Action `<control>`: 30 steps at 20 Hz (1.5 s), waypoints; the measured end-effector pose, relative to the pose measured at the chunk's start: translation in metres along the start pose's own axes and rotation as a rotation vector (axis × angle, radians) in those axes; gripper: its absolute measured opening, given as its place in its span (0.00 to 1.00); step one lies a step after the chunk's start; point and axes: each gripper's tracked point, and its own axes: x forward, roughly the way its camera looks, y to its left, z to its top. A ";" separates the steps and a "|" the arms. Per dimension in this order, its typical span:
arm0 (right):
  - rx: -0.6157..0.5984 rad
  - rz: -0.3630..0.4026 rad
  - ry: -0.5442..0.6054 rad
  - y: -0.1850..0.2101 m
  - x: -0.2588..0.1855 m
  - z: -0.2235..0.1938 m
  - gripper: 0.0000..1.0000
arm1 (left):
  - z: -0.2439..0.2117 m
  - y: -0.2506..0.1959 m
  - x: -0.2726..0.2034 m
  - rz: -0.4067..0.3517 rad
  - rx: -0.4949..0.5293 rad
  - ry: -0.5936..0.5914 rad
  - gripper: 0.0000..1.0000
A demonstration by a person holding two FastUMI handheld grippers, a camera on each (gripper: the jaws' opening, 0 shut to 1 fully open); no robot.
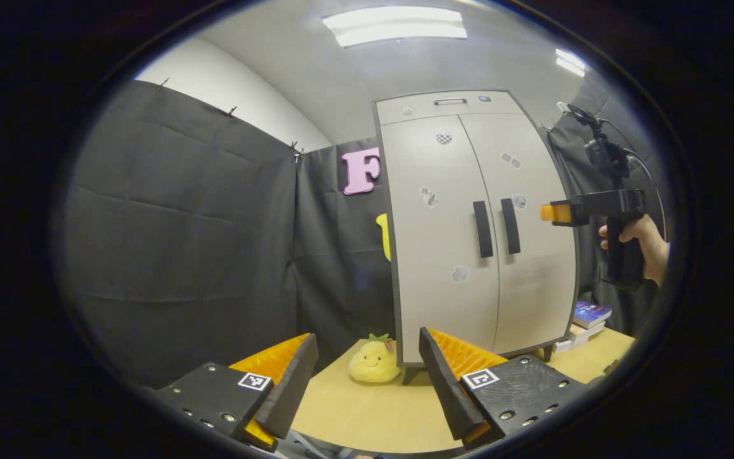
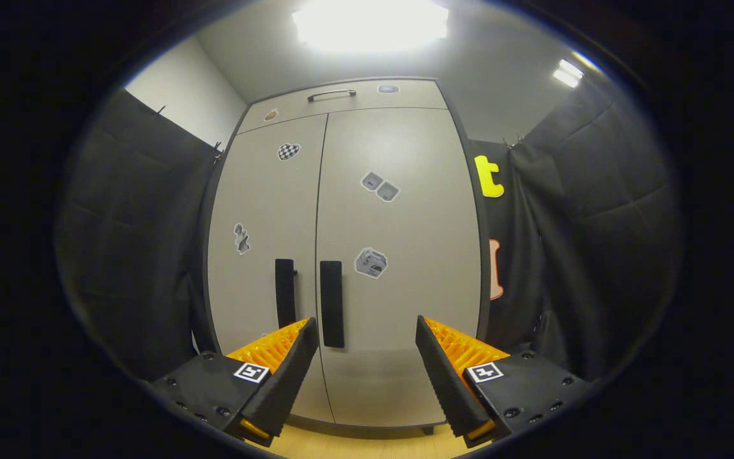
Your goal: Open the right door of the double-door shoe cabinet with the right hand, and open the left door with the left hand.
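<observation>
A pale grey double-door shoe cabinet stands on the wooden table, both doors closed. Its left door handle and right door handle are dark vertical bars side by side. My left gripper is open, well back from the cabinet and left of it. In the left gripper view, the right gripper is held by a hand in front of the right door. In the right gripper view, my right gripper is open close to the cabinet, the right handle just inside its left finger, the left handle beside it.
A yellow plush toy sits on the table at the cabinet's left foot. A stack of books lies to the cabinet's right. Black cloth walls close in on both sides. A top drawer with a handle tops the cabinet.
</observation>
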 end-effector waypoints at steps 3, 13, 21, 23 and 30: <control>-0.006 0.017 0.011 0.013 0.020 -0.001 0.97 | -0.006 0.010 -0.003 0.023 0.007 0.014 0.92; 0.030 0.021 0.075 0.033 0.087 -0.012 0.97 | -0.013 0.045 -0.014 0.100 -0.001 0.039 0.92; 0.045 0.000 0.127 0.037 0.119 -0.022 0.76 | -0.017 0.051 -0.012 0.107 0.004 0.053 0.92; 0.053 -0.005 0.145 0.038 0.123 -0.023 0.58 | -0.018 0.053 -0.012 0.107 0.002 0.055 0.92; 0.045 -0.023 0.187 0.041 0.127 -0.030 0.30 | -0.023 0.058 -0.006 0.110 -0.007 0.061 0.92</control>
